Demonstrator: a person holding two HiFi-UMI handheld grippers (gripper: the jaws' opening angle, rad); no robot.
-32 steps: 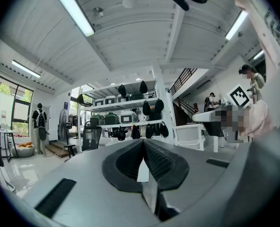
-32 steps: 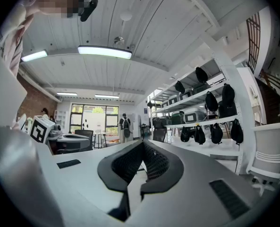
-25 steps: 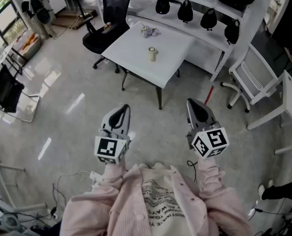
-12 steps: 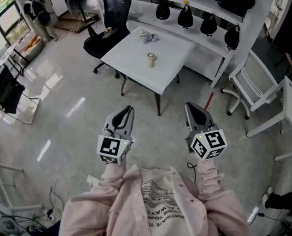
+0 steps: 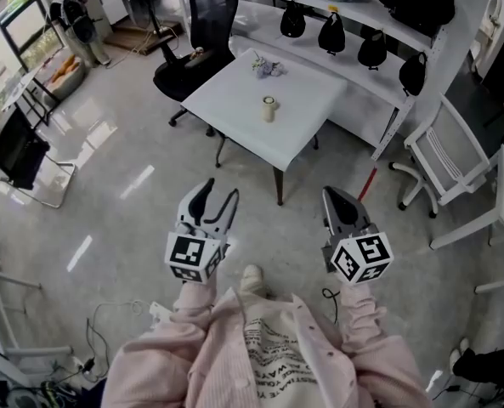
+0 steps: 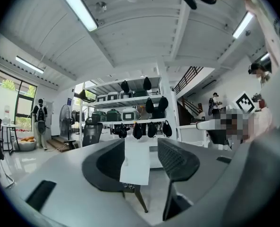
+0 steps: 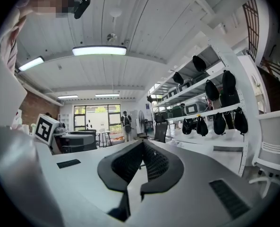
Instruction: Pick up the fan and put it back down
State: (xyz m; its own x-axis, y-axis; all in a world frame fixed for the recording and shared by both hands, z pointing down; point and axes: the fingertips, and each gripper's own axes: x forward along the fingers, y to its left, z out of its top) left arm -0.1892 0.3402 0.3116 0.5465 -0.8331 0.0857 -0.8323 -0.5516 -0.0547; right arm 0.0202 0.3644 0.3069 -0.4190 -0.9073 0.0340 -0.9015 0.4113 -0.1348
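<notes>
My left gripper has just been opening, nothing between its jaws; my right gripper is closed, empty, both well apart from the white counter.

The head view looks from above, steeply down. The left hand-held gripper and right hand-held gripper are close below it, the worktop is farther ahead, and the shelf is beyond that. The left gripper view sits low behind its own jaws and faces level toward the worktop and shelf. The right gripper view also faces level along its jaws, with the shelf at its right. All three views share the shelf. The head and left gripper views share the worktop.
</notes>
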